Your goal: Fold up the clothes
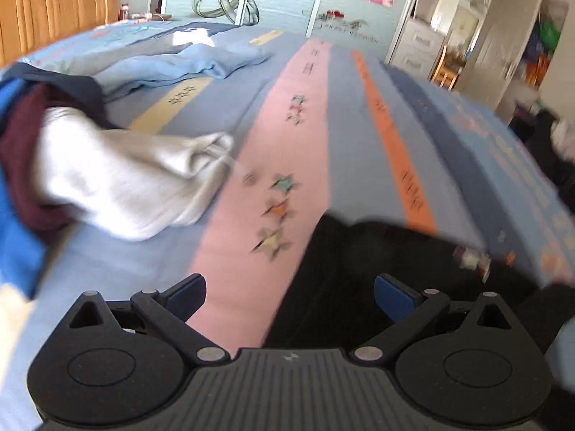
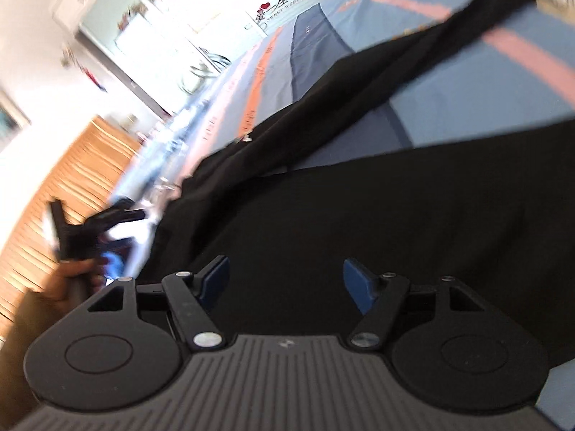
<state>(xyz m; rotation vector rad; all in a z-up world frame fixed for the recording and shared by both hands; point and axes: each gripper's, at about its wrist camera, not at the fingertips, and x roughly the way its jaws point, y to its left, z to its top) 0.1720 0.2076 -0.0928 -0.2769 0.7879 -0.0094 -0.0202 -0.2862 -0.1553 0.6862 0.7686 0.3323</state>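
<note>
While the striped bed [image 1: 280, 136] carries the black garment [image 2: 359, 222] beside piled clothes [image 1: 107, 172], your left gripper [image 1: 289, 296] and right gripper [image 2: 285, 282] gape, empty.

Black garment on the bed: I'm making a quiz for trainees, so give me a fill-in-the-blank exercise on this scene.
1. The garment lying under the right claw is ____ in colour.
2. Both the right claw and the left claw are ____, gripping nothing.
3. The white garment lies on the ____.
4. The bed's widest stripe is ____.

Missing words: black; open; bed; pink
</note>
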